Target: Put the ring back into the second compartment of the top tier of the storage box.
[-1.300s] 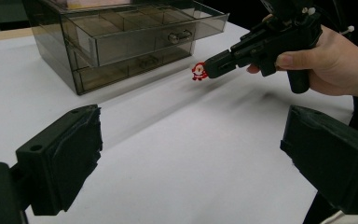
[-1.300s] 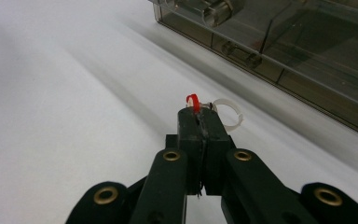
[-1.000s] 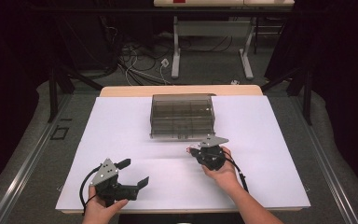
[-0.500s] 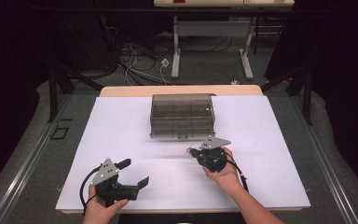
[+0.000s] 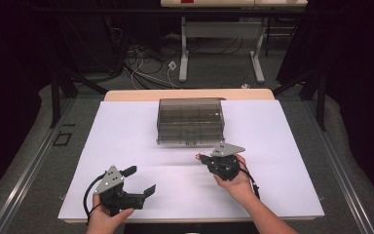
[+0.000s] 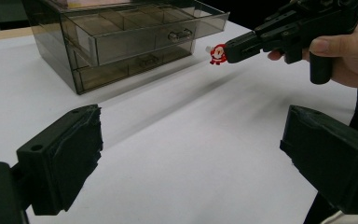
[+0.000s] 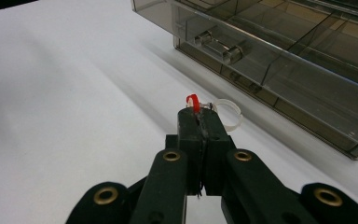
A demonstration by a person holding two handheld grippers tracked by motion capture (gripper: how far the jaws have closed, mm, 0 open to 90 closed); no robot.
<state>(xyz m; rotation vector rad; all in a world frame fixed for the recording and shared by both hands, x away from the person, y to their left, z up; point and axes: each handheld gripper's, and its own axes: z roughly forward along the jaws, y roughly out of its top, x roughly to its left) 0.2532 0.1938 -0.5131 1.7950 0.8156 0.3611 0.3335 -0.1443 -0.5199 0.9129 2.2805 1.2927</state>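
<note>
White table, Santa charm pinched at right claw tip

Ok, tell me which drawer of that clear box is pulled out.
The upper drawer of the smoky clear box: in the left gripper view its front juts past the frame, while the lower drawer sits flush.

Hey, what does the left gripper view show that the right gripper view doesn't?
Left gripper view: the left gripper with its jaws wide open, a hand holding the right gripper, and the charm's Santa figure face-on.
Right gripper view: a white ring on that charm, and the right jaws pressed shut on it.
Both: the smoky clear drawer box, its top drawer pulled out, on the white table.
</note>
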